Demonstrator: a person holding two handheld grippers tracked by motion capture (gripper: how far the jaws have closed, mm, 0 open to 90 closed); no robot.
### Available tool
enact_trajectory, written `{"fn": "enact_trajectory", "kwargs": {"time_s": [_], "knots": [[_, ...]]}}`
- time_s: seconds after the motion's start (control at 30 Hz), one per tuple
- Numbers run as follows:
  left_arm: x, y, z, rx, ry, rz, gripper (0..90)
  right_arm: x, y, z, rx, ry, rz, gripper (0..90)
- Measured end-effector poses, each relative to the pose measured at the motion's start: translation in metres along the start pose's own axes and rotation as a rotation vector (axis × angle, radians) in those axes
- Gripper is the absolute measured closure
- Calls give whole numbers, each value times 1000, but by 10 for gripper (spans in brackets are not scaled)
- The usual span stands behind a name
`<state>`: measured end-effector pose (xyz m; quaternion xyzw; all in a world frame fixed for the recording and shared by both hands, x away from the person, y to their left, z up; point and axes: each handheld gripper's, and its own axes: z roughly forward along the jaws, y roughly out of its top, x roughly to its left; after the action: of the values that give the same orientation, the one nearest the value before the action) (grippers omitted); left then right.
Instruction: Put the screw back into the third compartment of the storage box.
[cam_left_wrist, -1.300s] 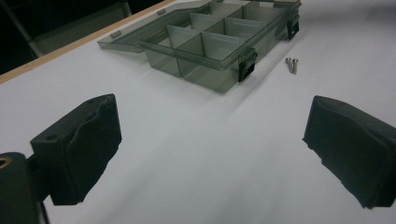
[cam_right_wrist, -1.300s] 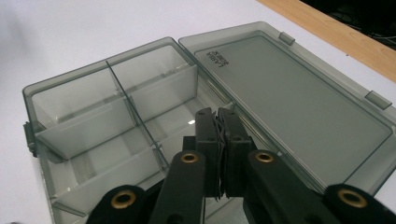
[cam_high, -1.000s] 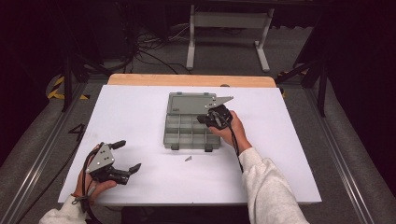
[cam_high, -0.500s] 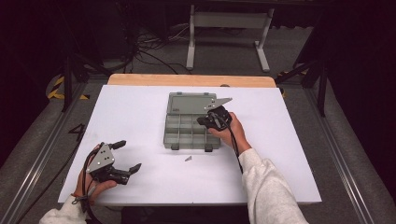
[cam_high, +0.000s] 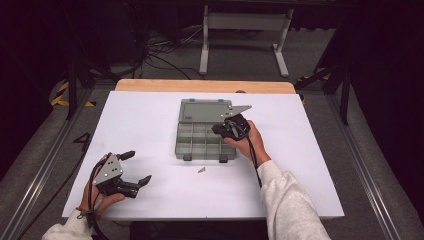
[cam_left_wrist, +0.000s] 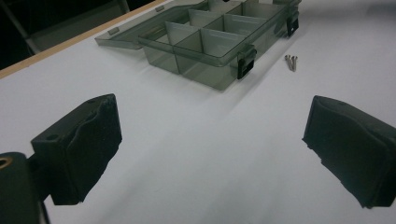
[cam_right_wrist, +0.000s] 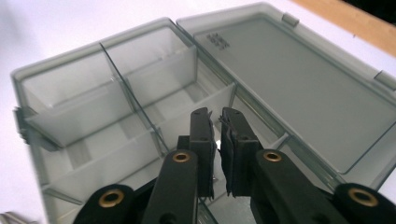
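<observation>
Right gripper (cam_right_wrist: 217, 122): over the organiser box (cam_high: 195, 141), jaws just cracking apart, nothing visibly held.
Left gripper (cam_high: 131, 166): wide open, empty.
Tip: release low inside one compartment; screws (cam_left_wrist: 291, 62) wait on the worktop (cam_high: 150, 115).

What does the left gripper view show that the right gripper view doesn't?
Left gripper view: the left gripper has its jaws wide apart over the white table, and two screws lie near the box. Right gripper view: the right gripper has its jaws just opening, a sliver apart with nothing seen between them, above the compartments beside the flat lid. Both: the open grey box.
</observation>
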<state>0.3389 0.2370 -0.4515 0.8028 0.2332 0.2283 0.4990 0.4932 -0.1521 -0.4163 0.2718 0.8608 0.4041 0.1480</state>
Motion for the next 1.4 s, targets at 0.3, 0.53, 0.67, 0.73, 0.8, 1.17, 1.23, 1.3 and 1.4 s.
{"fn": "enact_trajectory", "kwargs": {"time_s": [0.3, 0.53, 0.67, 0.73, 0.8, 1.17, 1.23, 1.3, 1.4], "knots": [[0, 0, 1, 2, -1, -2, 47, 14, -2, -26, -113, 23, -33, 721], [-1, 0, 1, 4, -1, -1, 47, 22, -10, -39, -167, 18, -51, 575], [-1, 0, 1, 7, -2, 3, 47, 27, -14, -48, -182, 2, -68, 456], [-1, 0, 2, 8, -3, 4, 47, 30, -16, -53, -191, -4, -79, 403], [-2, 0, 1, 11, -2, 3, 47, 33, -19, -58, -211, -3, -80, 330], [-2, 1, 1, 9, 3, 6, 43, 54, -32, -81, -250, 18, -129, 188], [-2, 1, 1, 12, 6, 5, 42, 59, -35, -82, -246, 22, -141, 173], [-2, 1, 0, 8, 13, 1, 36, 64, -38, -84, -240, 24, -151, 163], [-1, 0, 0, 6, 15, -4, 35, 68, -43, -84, -231, 43, -150, 132]]}}
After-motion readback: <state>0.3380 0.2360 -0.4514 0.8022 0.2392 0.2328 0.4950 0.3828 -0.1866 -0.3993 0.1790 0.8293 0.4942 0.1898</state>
